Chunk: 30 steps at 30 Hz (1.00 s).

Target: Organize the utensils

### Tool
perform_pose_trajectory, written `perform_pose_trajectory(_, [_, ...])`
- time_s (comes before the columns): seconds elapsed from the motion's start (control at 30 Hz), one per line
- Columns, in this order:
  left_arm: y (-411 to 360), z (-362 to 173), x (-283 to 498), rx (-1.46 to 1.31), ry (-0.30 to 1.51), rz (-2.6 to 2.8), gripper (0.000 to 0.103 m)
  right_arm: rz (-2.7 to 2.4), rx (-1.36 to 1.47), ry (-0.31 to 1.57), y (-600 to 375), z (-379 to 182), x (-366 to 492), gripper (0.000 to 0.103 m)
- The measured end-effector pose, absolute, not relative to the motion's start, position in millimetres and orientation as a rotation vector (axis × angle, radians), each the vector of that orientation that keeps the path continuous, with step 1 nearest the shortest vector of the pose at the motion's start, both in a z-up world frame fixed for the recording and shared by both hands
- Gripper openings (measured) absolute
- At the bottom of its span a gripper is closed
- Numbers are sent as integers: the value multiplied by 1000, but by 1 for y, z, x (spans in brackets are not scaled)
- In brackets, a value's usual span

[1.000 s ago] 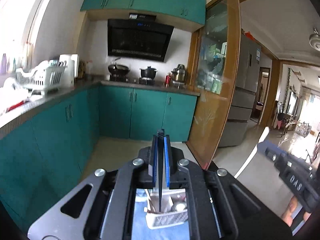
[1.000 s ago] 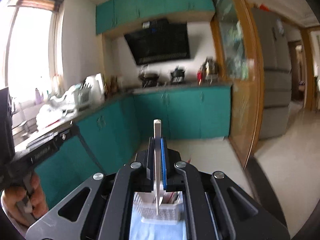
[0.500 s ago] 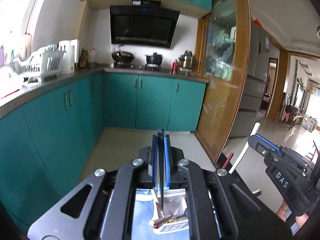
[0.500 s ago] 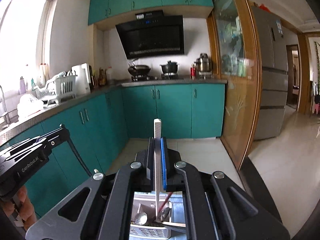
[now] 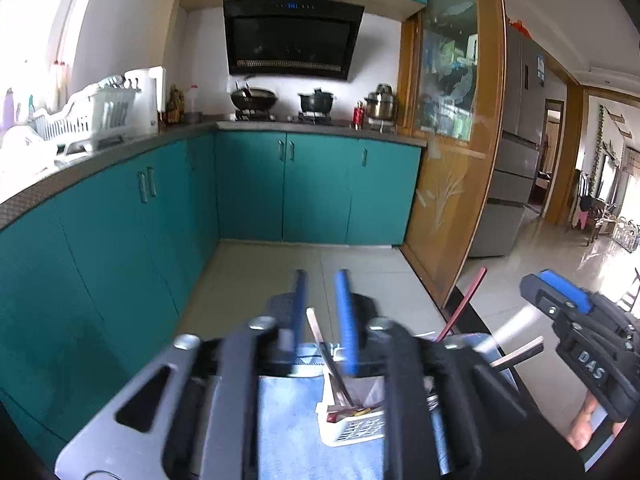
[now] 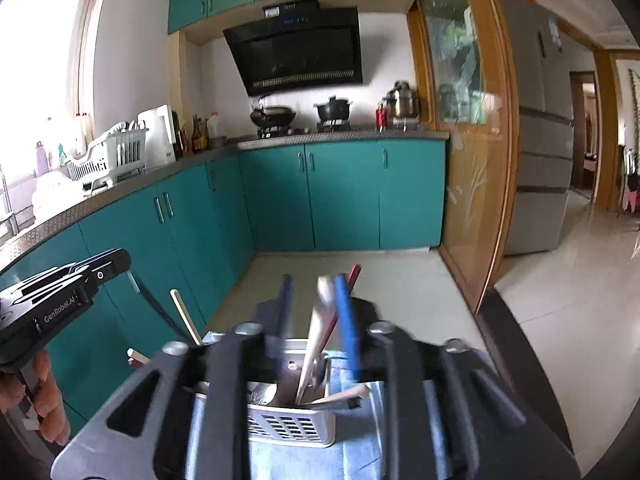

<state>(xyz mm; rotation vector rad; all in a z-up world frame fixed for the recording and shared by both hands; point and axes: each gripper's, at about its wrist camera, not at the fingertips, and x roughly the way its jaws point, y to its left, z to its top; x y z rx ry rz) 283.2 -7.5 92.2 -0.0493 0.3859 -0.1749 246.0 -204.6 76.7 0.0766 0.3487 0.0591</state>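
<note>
A white slotted utensil holder [image 5: 354,426] [image 6: 290,424] stands on a blue cloth [image 5: 292,420] [image 6: 352,452] below both grippers. My left gripper [image 5: 322,320] is open above it; a thin metal utensil [image 5: 326,356] leans in the holder between its blue fingers, free of them. My right gripper [image 6: 314,312] is open too; a flat silver utensil [image 6: 316,336] stands in the holder between its fingers. A red chopstick [image 5: 464,304] and other handles stick out of the holder.
Teal kitchen cabinets [image 5: 120,220] run along the left and back. The stove with pots [image 5: 288,104] is far behind. A wooden glass door [image 5: 452,140] stands at the right. The table's dark edge [image 6: 516,332] runs along the right.
Both grippers were shut on a utensel each; both have opened and the utensils now rest in the holder. Both grippers have come lower over the holder.
</note>
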Motion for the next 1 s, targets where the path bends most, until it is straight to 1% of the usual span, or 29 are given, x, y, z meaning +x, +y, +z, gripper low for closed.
perform_pose_trajectory(0.13, [4,105,259,-44,344,-156,37,70,59,298,-204,94,215,43])
perform_pose_trajectory(0.2, [13,108,243,-54,333,-138,48,74,67,277,-206,98,199,52])
perform_pose_trajectory(0.23, [17,108,234,-54,329,-125,52,77,73,264,-207,100,186,55])
perform_pose_trajectory(0.3, [22,105,221,-48,330,-122,61,94,72,244,-209,99,161,65])
perform_pose_trajectory(0.33, [25,99,211,-37,333,-118,65,94,68,241,-209,97,151,67])
perform_pose_trajectory(0.37, [27,94,204,-28,336,-109,75,90,64,242,-209,95,145,74])
perform_pose_trajectory(0.4, [28,86,197,-20,339,-93,82,81,57,249,-209,90,137,82])
perform_pose_trajectory(0.47, [32,68,178,-8,336,-46,86,63,34,284,-208,71,121,89])
perform_pose_trajectory(0.6, [38,24,139,-47,363,-3,98,6,61,409,-213,15,102,94])
perform_pose_trajectory(0.73, [26,-6,110,-7,411,-42,99,-42,97,493,-213,-24,85,94])
perform_pose_trajectory(0.93, [2,-17,87,47,436,-93,99,-50,52,521,-196,-36,62,94])
perform_pose_trajectory(1.0, [-4,-17,83,57,438,-102,99,-56,45,512,-192,-35,54,96])
